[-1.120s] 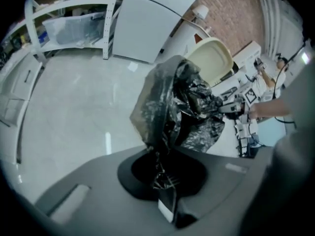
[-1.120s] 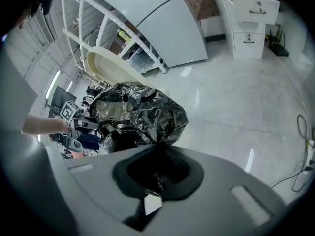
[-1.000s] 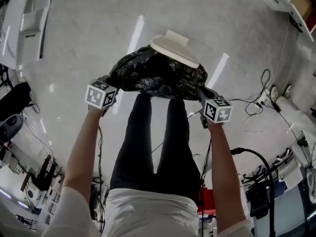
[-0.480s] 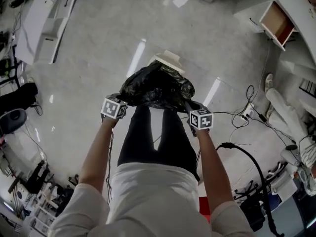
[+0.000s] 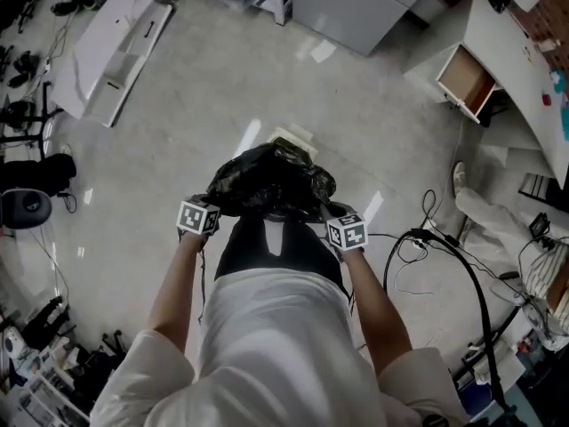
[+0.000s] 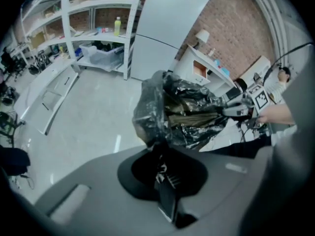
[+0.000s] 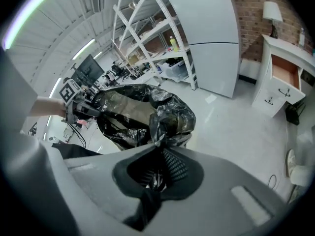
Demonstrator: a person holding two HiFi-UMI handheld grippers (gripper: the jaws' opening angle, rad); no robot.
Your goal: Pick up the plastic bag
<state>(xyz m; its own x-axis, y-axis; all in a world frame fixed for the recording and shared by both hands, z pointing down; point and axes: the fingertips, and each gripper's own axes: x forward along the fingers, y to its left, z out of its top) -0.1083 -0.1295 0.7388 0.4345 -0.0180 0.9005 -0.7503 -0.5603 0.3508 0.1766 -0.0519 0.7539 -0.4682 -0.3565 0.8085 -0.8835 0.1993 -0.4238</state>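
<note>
A crumpled black plastic bag hangs in the air in front of the person, stretched between both grippers. My left gripper is shut on the bag's left edge, and in the left gripper view the film bunches right at its jaws. My right gripper is shut on the right edge, where the bag gathers into its jaws. Brownish contents show through the bag. Each gripper view shows the other gripper at the bag's far side.
A white lidded thing sits on the floor just beyond the bag. A white cabinet with an open drawer stands at the right, a grey cabinet at the back, a white panel at the left. Cables trail at the right.
Both grippers have risen together with the bag held between them. The floor and the white lidded thing now look farther below, and the person stands straighter.
</note>
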